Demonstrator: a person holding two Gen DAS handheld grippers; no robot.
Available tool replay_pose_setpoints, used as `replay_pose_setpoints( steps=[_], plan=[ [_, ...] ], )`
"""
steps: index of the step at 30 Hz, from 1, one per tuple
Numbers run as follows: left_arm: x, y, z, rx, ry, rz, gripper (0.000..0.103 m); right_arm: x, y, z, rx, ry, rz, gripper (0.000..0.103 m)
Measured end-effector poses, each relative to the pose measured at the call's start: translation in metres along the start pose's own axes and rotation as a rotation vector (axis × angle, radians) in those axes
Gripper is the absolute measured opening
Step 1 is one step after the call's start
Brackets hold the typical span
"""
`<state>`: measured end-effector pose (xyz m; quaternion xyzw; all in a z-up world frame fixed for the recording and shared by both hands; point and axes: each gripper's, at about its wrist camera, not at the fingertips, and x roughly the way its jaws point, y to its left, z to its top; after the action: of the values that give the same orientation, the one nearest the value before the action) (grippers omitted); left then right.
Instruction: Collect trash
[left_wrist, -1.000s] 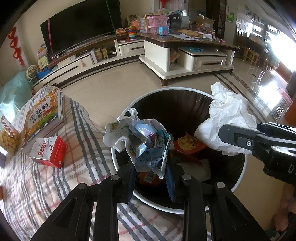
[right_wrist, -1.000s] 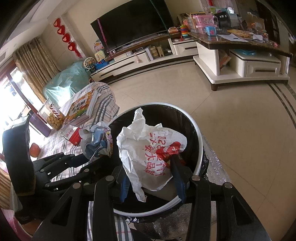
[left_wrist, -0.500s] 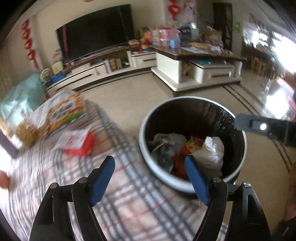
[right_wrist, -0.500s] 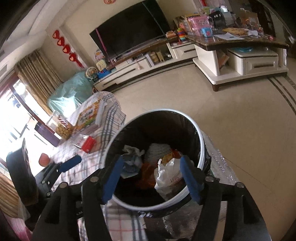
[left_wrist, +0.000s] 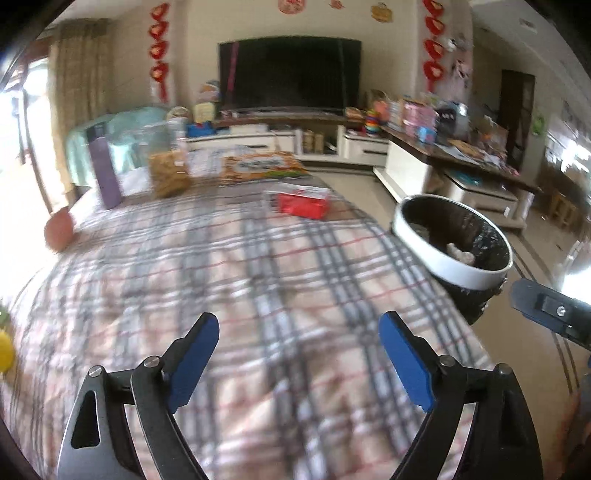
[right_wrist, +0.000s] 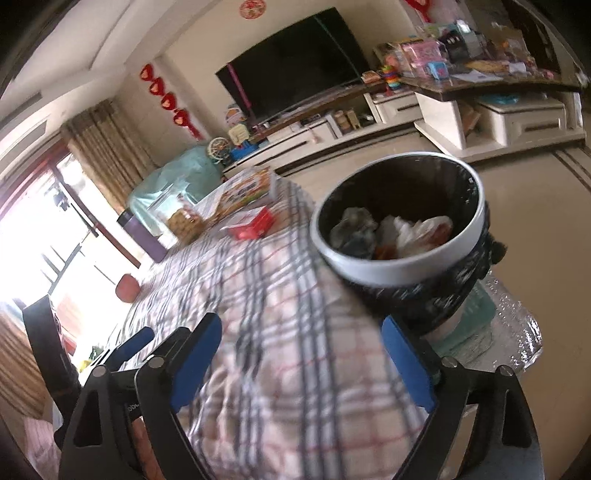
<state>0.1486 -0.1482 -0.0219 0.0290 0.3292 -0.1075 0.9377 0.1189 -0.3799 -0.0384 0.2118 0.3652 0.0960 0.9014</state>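
Observation:
A round trash bin (left_wrist: 454, 254) with a white rim and black liner stands beside the checked-cloth table (left_wrist: 221, 280); it also shows in the right wrist view (right_wrist: 402, 258). Inside lie crumpled paper (right_wrist: 352, 230) and a white plastic bag (right_wrist: 413, 230). My left gripper (left_wrist: 299, 354) is open and empty above the cloth, left of the bin. My right gripper (right_wrist: 301, 358) is open and empty over the table edge, just short of the bin. One right finger (left_wrist: 546, 314) shows in the left wrist view.
On the table's far side lie a red box (left_wrist: 301, 203), an orange snack box (left_wrist: 258, 168), a jar of snacks (left_wrist: 168, 177), a purple bottle (left_wrist: 105, 170) and a red apple (left_wrist: 59, 230). A TV (left_wrist: 291, 75) and cabinets stand behind.
Both grippers let go of their trash, which now lies in the bin, and opened. Both have pulled back from the bin and swung left over the table.

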Motion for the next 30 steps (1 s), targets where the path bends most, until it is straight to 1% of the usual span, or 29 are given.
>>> replay_pose_setpoints(
  steps=[2,4,8,10,11,13,14,17,19,22,26,30],
  plan=[
    [-0.017,0.010,-0.010,-0.017,-0.034,0.036,0.092,-0.005,0.012,-0.009,-0.016,-0.024,-0.002,0.097],
    [-0.033,0.020,-0.019,-0.036,-0.067,0.064,0.096,-0.009,0.021,-0.016,-0.024,-0.040,0.002,0.097],
    [-0.064,0.036,-0.033,-0.064,-0.129,0.107,0.097,-0.020,0.042,-0.024,-0.068,-0.080,-0.010,0.097],
    [-0.078,0.040,-0.039,-0.071,-0.164,0.127,0.100,-0.029,0.057,-0.029,-0.118,-0.122,-0.028,0.098],
    [-0.087,0.041,-0.043,-0.073,-0.183,0.140,0.101,-0.035,0.065,-0.031,-0.149,-0.149,-0.041,0.100],
    [-0.099,0.042,-0.051,-0.075,-0.219,0.162,0.102,-0.048,0.079,-0.037,-0.217,-0.226,-0.075,0.103],
    [-0.106,0.041,-0.056,-0.073,-0.243,0.180,0.102,-0.056,0.087,-0.042,-0.261,-0.284,-0.095,0.103],
    [-0.113,0.033,-0.075,-0.055,-0.293,0.251,0.103,-0.066,0.100,-0.055,-0.327,-0.379,-0.136,0.103],
    [-0.115,0.025,-0.086,-0.040,-0.327,0.292,0.103,-0.067,0.103,-0.060,-0.330,-0.405,-0.144,0.103],
    [-0.118,0.015,-0.101,-0.016,-0.371,0.321,0.103,-0.065,0.104,-0.067,-0.337,-0.438,-0.161,0.103],
    [-0.120,0.010,-0.114,-0.013,-0.403,0.325,0.103,-0.060,0.107,-0.075,-0.379,-0.454,-0.188,0.103],
    [-0.117,0.016,-0.119,-0.025,-0.424,0.321,0.103,-0.059,0.112,-0.083,-0.423,-0.472,-0.211,0.103]
  ],
)
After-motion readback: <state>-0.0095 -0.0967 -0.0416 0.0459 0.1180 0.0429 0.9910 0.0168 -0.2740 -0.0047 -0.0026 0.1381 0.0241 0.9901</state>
